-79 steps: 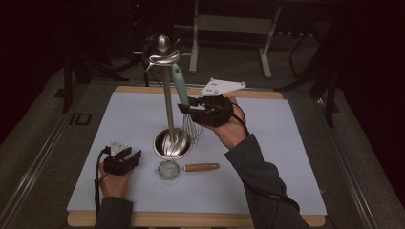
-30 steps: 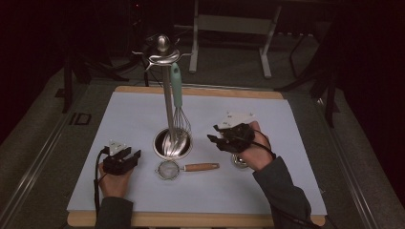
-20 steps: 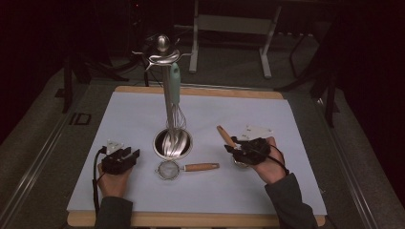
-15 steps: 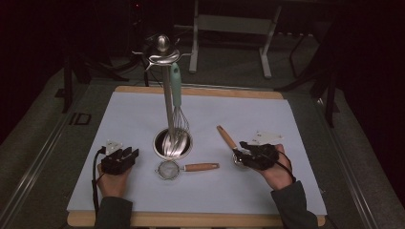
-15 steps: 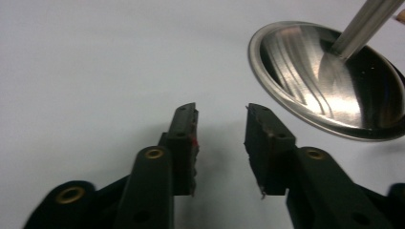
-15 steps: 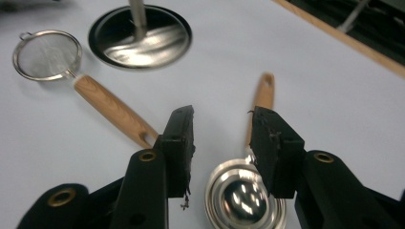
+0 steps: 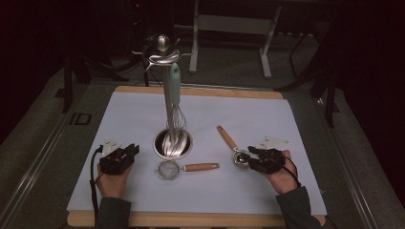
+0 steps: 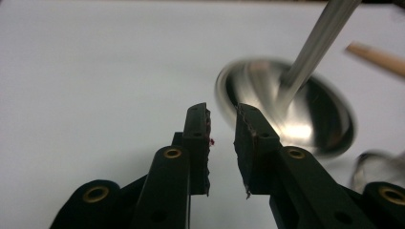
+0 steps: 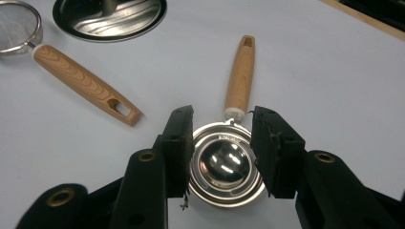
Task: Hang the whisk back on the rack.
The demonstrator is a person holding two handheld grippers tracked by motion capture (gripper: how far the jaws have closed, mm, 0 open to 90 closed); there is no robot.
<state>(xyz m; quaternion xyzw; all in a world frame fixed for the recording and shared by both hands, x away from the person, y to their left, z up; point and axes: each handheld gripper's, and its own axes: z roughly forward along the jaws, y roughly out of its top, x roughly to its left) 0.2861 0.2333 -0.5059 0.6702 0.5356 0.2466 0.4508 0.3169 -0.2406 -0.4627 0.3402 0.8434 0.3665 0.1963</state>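
A steel spoon with a wooden handle (image 7: 226, 138) lies on the white sheet, its round bowl (image 9: 224, 164) right under my right gripper (image 9: 222, 117). The jaws stand open to either side of the bowl, and I see no pad pressing on it. In the high view the right gripper (image 7: 253, 156) rests at the spoon's bowl end. My left gripper (image 7: 126, 153) is left of the stand's steel base (image 7: 172, 143). In its own view, the left gripper (image 8: 222, 112) has just been closing its jaws to a narrow gap, with nothing between them.
A mint-handled whisk (image 7: 175, 88) hangs from the utensil stand's top (image 7: 163, 47). A small strainer (image 7: 168, 169) with a wooden handle (image 9: 83, 83) lies in front of the base (image 9: 110, 16). The wooden board's edge (image 7: 200, 91) frames the sheet; dark floor lies beyond.
The right hand left the whisk on the stand, then came down and to the right until its gripper reached the spoon's bowl. The left hand stayed where it was.
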